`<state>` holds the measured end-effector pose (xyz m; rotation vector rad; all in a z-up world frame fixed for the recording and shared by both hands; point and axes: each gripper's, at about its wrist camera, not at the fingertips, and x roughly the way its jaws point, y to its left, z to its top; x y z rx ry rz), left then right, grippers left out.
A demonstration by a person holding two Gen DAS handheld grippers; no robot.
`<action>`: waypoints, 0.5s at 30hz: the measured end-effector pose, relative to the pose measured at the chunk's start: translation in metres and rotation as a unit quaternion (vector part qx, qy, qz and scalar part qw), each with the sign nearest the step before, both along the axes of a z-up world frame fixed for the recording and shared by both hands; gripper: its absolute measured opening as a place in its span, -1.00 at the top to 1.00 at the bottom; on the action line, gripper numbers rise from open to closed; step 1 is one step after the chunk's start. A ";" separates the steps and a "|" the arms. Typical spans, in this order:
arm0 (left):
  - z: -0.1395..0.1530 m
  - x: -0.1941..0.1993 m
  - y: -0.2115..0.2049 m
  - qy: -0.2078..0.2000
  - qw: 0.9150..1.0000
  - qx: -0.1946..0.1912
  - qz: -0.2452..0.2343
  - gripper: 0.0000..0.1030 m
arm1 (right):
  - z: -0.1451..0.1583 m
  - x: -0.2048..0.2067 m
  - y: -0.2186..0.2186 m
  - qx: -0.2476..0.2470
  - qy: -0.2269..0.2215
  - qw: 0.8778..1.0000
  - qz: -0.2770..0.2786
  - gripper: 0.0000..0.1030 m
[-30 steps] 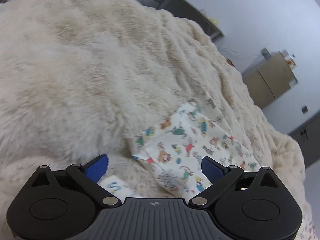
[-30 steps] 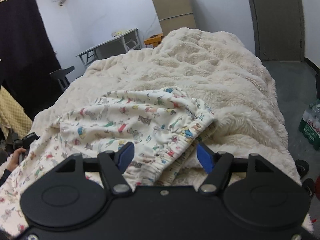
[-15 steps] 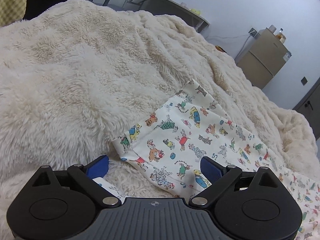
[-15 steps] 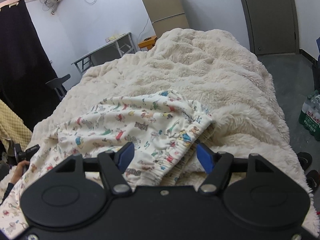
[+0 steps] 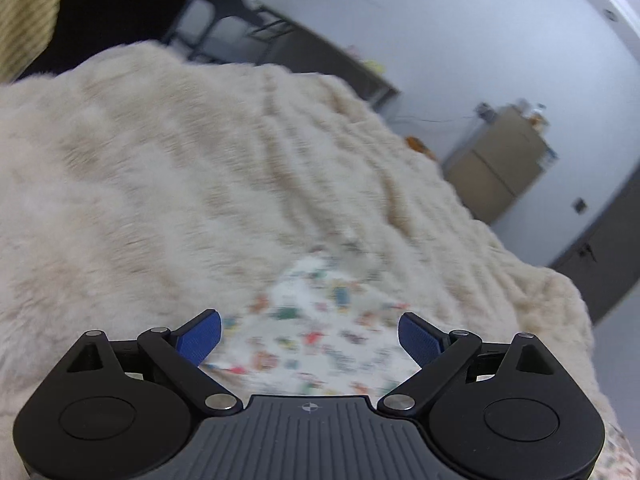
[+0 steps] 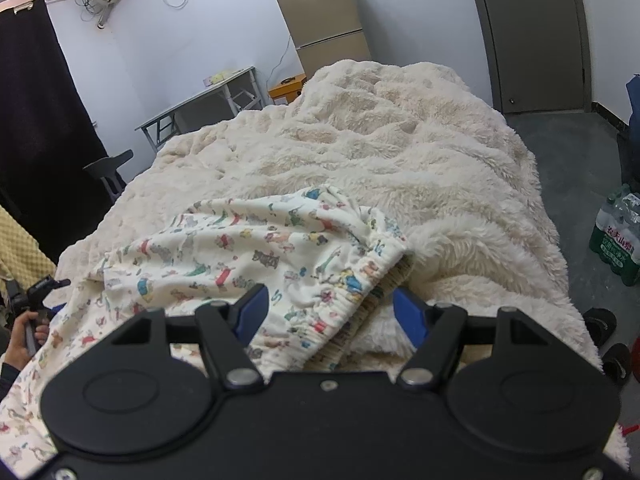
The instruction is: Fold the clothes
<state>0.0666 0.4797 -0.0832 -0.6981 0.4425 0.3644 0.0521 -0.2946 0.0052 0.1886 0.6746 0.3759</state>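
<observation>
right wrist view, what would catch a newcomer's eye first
The cartoon-print garment lies rumpled on the fluffy cream blanket, its elastic waistband just ahead of the open right gripper. Behind the bed, a tan fridge stands against the far wall.

right gripper [image 6: 326, 314] hangs wide open over the elastic waistband [image 6: 360, 280] of printed pants [image 6: 240, 248] lying on a fluffy cream blanket [image 6: 400, 152]
</observation>
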 end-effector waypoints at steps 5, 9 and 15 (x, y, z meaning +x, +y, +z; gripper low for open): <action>0.057 0.016 -0.081 -0.029 0.985 0.086 -0.150 -0.86 | 0.010 -0.008 0.012 -0.029 -0.022 0.999 0.019 -0.31; 0.091 0.009 -0.167 -0.058 0.932 0.182 -0.307 -0.88 | 0.022 -0.019 0.030 -0.059 -0.039 0.996 0.048 -0.31; 0.103 -0.004 -0.248 -0.086 0.872 0.191 -0.442 -0.88 | 0.036 -0.040 0.068 -0.106 -0.067 0.987 0.102 -0.31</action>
